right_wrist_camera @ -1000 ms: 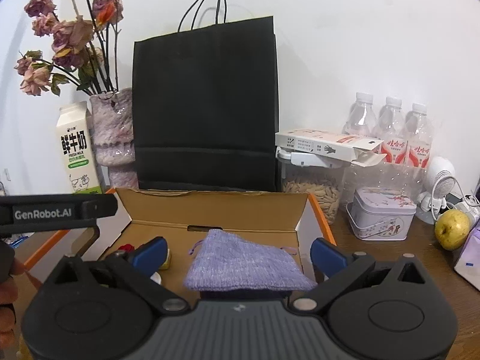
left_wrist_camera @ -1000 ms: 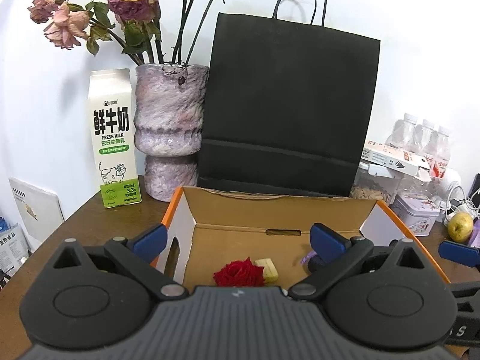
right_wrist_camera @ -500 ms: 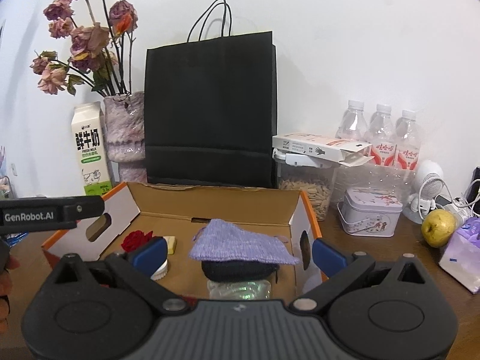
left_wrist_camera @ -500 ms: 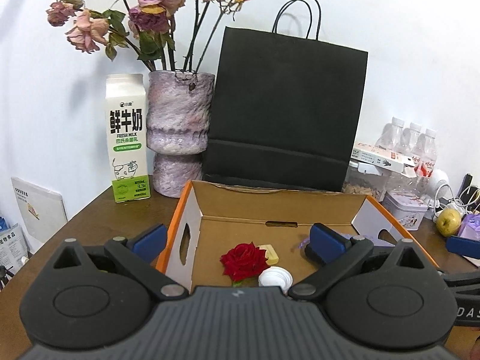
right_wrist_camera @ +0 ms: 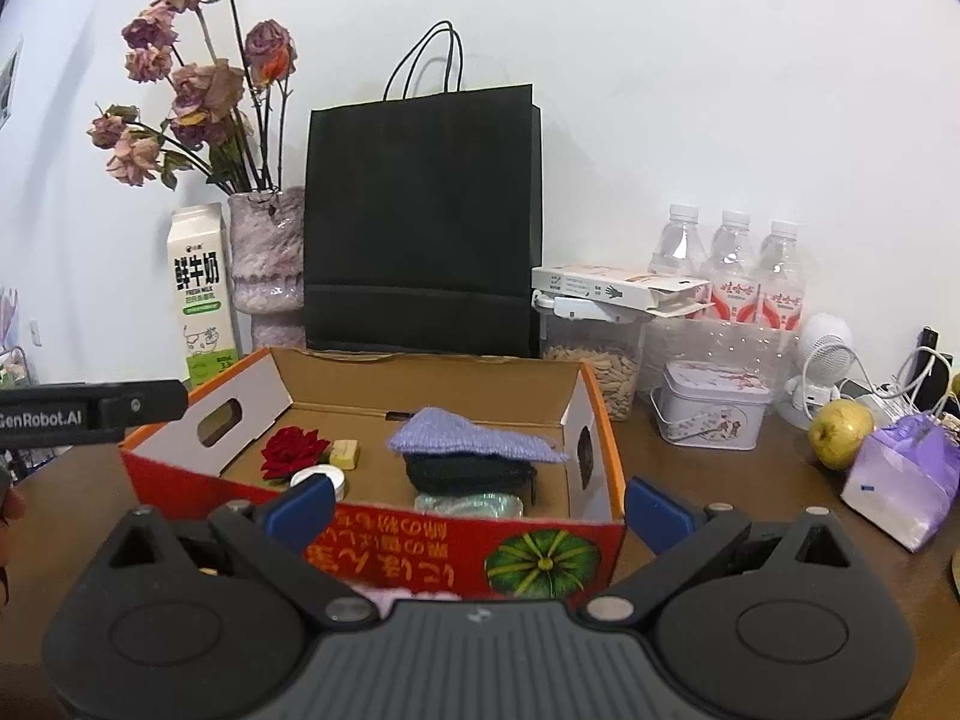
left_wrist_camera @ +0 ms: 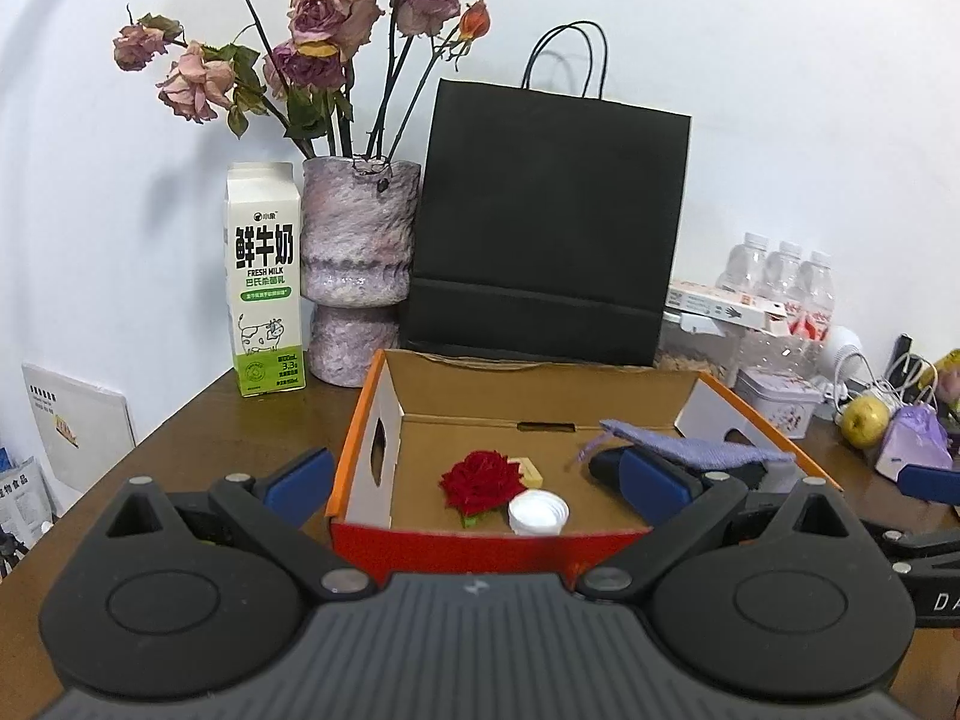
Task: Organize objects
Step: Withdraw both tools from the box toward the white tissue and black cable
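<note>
Your box (right_wrist_camera: 420,531) on the counter (left_wrist_camera: 198,438) already holds a red rose (left_wrist_camera: 480,478), a white cap (left_wrist_camera: 537,513), a small yellow block (right_wrist_camera: 345,454) and a purple cloth (right_wrist_camera: 468,433) on a dark bundle. Both your left tool (left_wrist_camera: 477,474) and right tool (right_wrist_camera: 477,501) stand wide open, holding nothing. The apple (right_wrist_camera: 840,433) and purple pack (right_wrist_camera: 906,483) sit outside, perhaps left to sort.

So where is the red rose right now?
In both views the red rose lies in the cardboard box, left half, beside the yellow block and white cap.
</note>
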A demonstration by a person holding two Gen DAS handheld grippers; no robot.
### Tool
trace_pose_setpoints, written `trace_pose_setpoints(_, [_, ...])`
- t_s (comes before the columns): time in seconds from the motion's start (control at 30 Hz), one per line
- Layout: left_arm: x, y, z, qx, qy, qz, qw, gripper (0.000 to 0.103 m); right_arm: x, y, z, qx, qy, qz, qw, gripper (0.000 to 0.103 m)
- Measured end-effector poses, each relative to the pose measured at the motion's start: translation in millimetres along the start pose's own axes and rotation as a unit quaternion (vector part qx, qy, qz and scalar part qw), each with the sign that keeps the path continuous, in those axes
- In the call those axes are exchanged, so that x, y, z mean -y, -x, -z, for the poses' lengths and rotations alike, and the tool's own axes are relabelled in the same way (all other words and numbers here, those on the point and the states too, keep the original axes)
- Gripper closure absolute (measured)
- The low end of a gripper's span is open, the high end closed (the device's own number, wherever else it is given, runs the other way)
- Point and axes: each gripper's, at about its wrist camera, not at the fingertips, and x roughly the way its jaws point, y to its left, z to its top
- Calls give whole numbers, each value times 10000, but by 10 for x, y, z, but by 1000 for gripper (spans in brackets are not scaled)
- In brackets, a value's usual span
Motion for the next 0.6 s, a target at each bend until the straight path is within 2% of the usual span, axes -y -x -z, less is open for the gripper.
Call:
trace_pose_setpoints(0.37, [-30, 375, 207, 17, -94, 142, 9999, 0, -49, 399, 255, -23, 89, 0, 10000, 0])
trace_pose_setpoints(0.6, [-30, 596, 344, 49, -195, 92, 9998, 0, -68, 648, 363, 52, 34, -38, 10000, 0])
